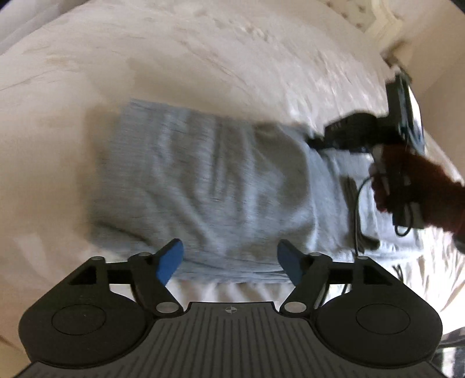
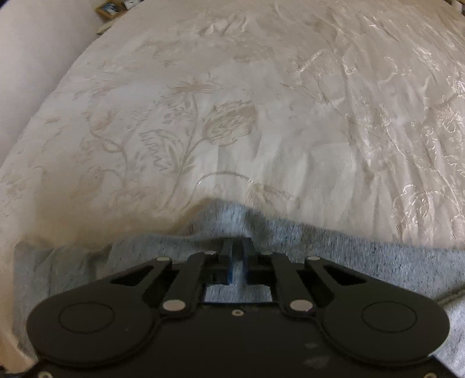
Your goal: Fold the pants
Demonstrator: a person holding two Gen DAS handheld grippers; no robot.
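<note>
Light grey pants (image 1: 203, 180) lie folded into a wide band across a cream bedspread (image 1: 203, 58). My left gripper (image 1: 231, 250) hovers open over the near edge of the pants, its blue pads (image 1: 171, 258) wide apart with nothing between them. At the right end of the pants sits my right gripper (image 1: 316, 142), held by a hand (image 1: 389, 180) in a dark red sleeve. In the right wrist view my right gripper (image 2: 238, 247) is shut on a pinch of the grey pants (image 2: 348, 250) at their far edge, where the cloth bunches up.
The floral cream bedspread (image 2: 232, 116) stretches far beyond the pants. A pale wall (image 2: 35, 58) runs along the bed's left side, with a small framed object (image 2: 112, 7) at its far end. A black cable (image 1: 356, 221) hangs from the right gripper across the pants.
</note>
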